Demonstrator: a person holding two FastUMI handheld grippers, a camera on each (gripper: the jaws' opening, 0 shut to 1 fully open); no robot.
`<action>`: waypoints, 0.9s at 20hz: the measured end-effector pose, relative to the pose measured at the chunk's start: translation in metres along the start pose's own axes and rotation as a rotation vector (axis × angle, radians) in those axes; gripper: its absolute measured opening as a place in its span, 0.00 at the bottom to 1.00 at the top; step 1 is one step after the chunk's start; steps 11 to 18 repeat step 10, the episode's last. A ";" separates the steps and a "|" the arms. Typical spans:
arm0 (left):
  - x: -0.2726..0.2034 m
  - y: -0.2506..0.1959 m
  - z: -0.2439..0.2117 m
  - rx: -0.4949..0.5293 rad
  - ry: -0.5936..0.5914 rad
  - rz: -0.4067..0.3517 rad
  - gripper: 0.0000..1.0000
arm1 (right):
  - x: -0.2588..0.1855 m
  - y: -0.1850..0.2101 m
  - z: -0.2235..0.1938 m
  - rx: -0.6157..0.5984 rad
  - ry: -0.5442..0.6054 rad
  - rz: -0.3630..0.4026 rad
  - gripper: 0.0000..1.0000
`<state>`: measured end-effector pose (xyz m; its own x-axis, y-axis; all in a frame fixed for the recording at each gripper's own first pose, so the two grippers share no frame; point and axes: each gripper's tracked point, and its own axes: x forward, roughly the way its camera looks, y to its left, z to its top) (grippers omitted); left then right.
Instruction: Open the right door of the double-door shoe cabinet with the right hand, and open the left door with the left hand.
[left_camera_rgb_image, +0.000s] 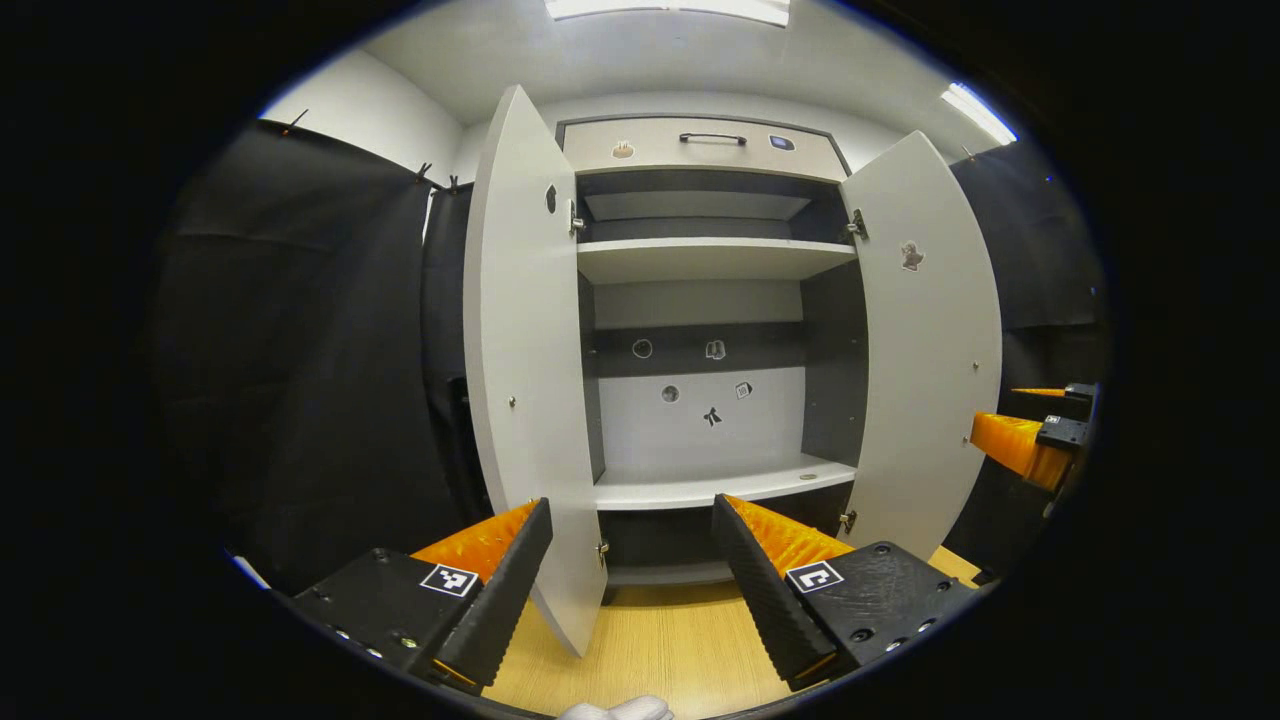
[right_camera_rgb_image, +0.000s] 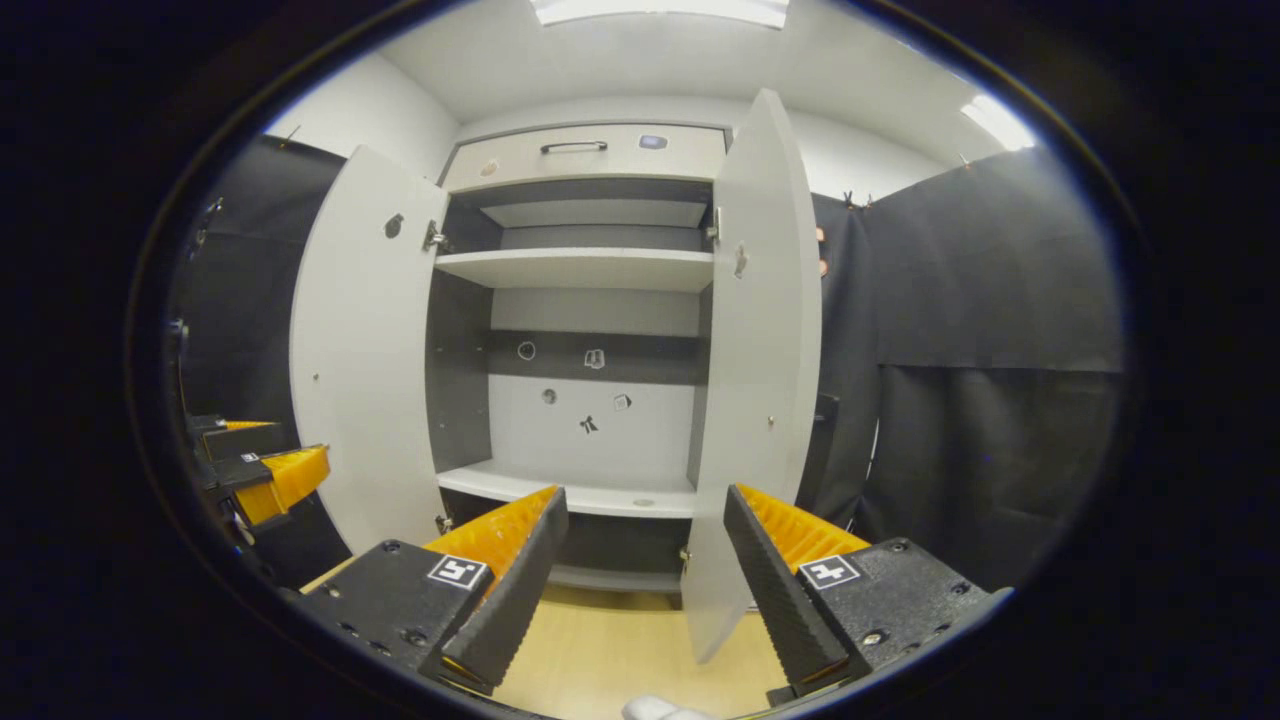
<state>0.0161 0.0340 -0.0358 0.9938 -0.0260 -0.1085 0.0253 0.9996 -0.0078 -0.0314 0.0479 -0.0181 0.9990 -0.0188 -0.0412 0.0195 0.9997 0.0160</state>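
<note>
Shoe cabinet (left_camera_rgb_image: 700, 260): stands on the wood floor (left_camera_rgb_image: 680, 640), both doors swung wide, shelves bare.
Left door (left_camera_rgb_image: 520, 380): edge-on between the left claw (left_camera_rgb_image: 630, 560) fingers, untouched.
Right door (right_camera_rgb_image: 760, 380): likewise between the right claw (right_camera_rgb_image: 645, 560) fingers.
Both claws: spread wide, holding nothing.
Judgement: task looks complete; withdraw straight back, keeping fingers off the door edges.

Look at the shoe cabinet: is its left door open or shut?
Open. The left door stands swung outward, edge toward the camera, and the shelves behind it show.
</note>
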 end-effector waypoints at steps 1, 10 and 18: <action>0.002 0.001 0.000 0.002 0.001 -0.001 0.96 | 0.000 0.001 0.000 -0.002 0.001 -0.001 0.98; 0.007 0.009 -0.004 -0.002 0.003 -0.005 0.96 | 0.002 0.008 -0.002 -0.006 0.004 -0.006 0.98; 0.007 0.009 -0.004 -0.002 0.003 -0.005 0.96 | 0.002 0.008 -0.002 -0.006 0.004 -0.006 0.98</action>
